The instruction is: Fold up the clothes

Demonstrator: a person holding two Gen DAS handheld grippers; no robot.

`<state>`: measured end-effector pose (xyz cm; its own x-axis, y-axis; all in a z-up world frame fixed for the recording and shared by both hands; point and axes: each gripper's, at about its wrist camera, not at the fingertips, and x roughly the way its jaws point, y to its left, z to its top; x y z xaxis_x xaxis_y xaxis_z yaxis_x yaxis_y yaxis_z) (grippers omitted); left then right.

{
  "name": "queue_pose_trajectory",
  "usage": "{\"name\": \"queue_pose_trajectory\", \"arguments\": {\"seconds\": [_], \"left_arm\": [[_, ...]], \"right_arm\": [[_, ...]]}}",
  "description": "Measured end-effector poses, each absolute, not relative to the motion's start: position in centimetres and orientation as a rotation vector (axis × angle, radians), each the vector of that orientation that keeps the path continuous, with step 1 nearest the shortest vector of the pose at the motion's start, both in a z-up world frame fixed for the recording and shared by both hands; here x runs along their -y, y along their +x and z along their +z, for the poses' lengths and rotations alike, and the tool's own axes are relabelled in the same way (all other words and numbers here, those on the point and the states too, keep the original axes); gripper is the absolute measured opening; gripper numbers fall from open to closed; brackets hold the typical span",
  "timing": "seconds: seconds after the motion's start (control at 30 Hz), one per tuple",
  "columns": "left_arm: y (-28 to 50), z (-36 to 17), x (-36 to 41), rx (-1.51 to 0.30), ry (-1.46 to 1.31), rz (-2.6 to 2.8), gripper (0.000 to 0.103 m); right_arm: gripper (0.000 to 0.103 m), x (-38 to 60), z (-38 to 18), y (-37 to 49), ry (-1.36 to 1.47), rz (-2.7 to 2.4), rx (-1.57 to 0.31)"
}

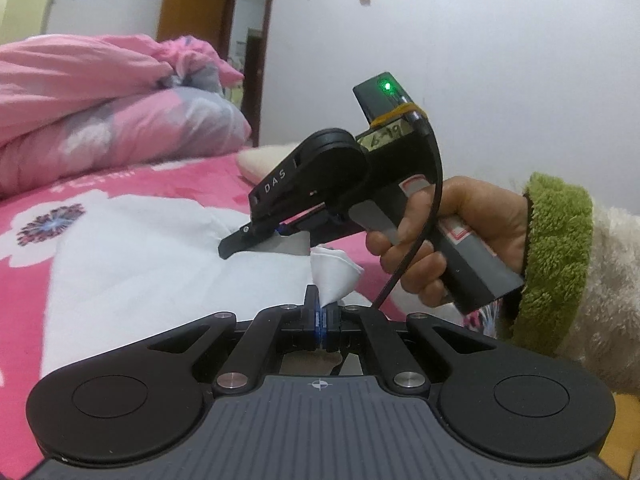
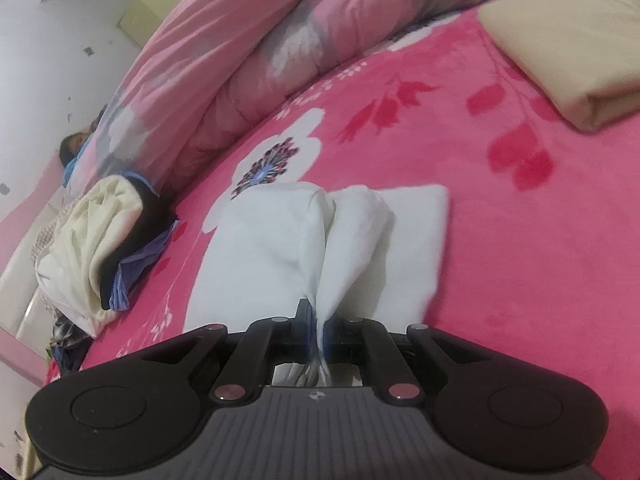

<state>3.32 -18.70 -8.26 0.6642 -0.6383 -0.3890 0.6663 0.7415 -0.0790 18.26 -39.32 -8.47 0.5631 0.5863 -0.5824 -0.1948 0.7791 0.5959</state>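
A white garment (image 1: 152,264) lies spread on the pink flowered bedspread (image 1: 168,180). My left gripper (image 1: 320,312) is shut on a bunched white corner of it, which sticks up just right of the jaws. In the left wrist view my right gripper (image 1: 256,240) hangs above the cloth, held by a hand in a green-cuffed fluffy sleeve, with white fabric pinched at its tip. In the right wrist view that gripper (image 2: 319,320) is shut on a lifted fold of the white garment (image 2: 304,240), which rises as a tent from the flat part.
A rolled pink quilt (image 2: 240,52) lies along the far side of the bed. A folded cream cloth (image 2: 572,44) sits at the far right. A pile of cream, black and blue clothes (image 2: 108,248) rests at the left edge. A wall and a doorway stand behind.
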Motion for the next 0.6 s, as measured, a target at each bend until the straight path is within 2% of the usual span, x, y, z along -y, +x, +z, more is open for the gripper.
{"name": "queue_pose_trajectory", "arguments": {"seconds": [0.07,0.13,0.2,0.27,0.33,0.4,0.47,0.5,0.6], "left_arm": [[3.7,-8.5,19.2,-0.432,0.094,-0.747,0.0],[4.1,-8.8,19.6,-0.449,0.12,-0.755,0.0],[4.1,-8.8,19.7,-0.468,0.137,-0.766,0.0],[4.1,-8.8,19.9,-0.488,0.154,-0.777,0.002],[3.9,-8.7,19.6,-0.508,0.131,-0.799,0.019],[3.5,-8.5,19.2,-0.522,0.089,-0.826,0.046],[2.8,-8.3,18.7,-0.521,0.053,-0.835,0.058],[2.3,-8.2,18.4,-0.518,0.04,-0.835,0.062],[1.0,-7.3,16.8,-0.523,0.034,-0.797,0.063]], "right_arm": [[0.008,40.2,-9.1,18.1,0.541,0.481,-0.862],[0.018,41.6,-9.1,17.2,0.579,0.481,-0.845],[0.048,43.4,-8.7,15.6,0.603,0.456,-0.806],[0.049,45.6,-8.2,13.3,0.627,0.419,-0.759],[0.049,47.7,-7.9,10.6,0.686,0.385,-0.73],[0.05,49.3,-8.0,7.6,0.763,0.361,-0.7],[0.05,50.8,-8.1,4.6,0.835,0.336,-0.669],[0.05,51.0,-8.2,3.3,0.859,0.321,-0.656],[0.05,50.4,-8.2,0.4,0.908,0.305,-0.628]]}}
